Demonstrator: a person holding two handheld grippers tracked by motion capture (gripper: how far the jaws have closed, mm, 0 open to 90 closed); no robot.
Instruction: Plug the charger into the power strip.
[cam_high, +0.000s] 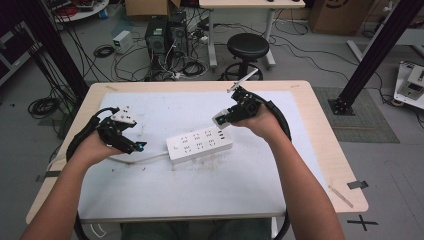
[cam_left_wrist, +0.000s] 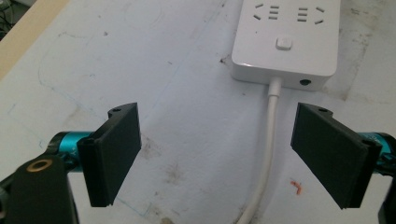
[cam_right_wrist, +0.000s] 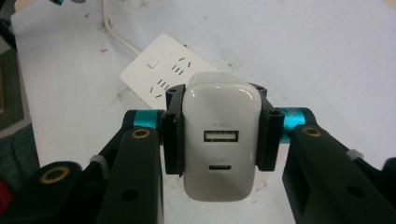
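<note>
A white power strip (cam_high: 201, 144) lies on the white mat near the table's middle, its white cord (cam_high: 145, 159) running left. My right gripper (cam_high: 223, 119) hovers just above the strip's right end, shut on a white USB charger (cam_right_wrist: 219, 140) whose two ports face the camera; the strip (cam_right_wrist: 161, 74) lies behind it. My left gripper (cam_high: 136, 146) stands open to the left of the strip, low over the mat. In the left gripper view the cord (cam_left_wrist: 270, 135) passes between the wide-apart jaws, untouched, and the strip's switch end (cam_left_wrist: 285, 42) lies ahead.
The wooden table (cam_high: 330, 150) carries the white mat (cam_high: 180, 190). Beyond its far edge stand a black stool (cam_high: 247, 47), computer towers (cam_high: 165, 35) and tangled floor cables. Black frame posts (cam_high: 370, 55) rise at both sides.
</note>
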